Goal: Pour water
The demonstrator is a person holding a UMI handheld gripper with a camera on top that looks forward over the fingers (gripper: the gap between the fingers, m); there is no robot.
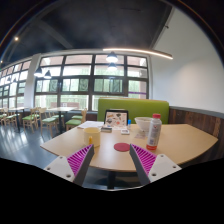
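No readable text showing anywhere. The bottle (153, 131), center-right of the frame, is wearing a red label, but its print is too small to make out. The card (116, 119) standing behind it, mid-frame, is equally illegible.

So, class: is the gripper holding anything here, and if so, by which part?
Nothing is held. The gripper is open, its fingers empty; the bottle, cup and red coaster stand on the table beyond them.

A clear plastic bottle (153, 131) with a red cap and pale label stands upright on the bench, beyond the right finger. A pale cup (92, 133) stands upright to its left, well apart.
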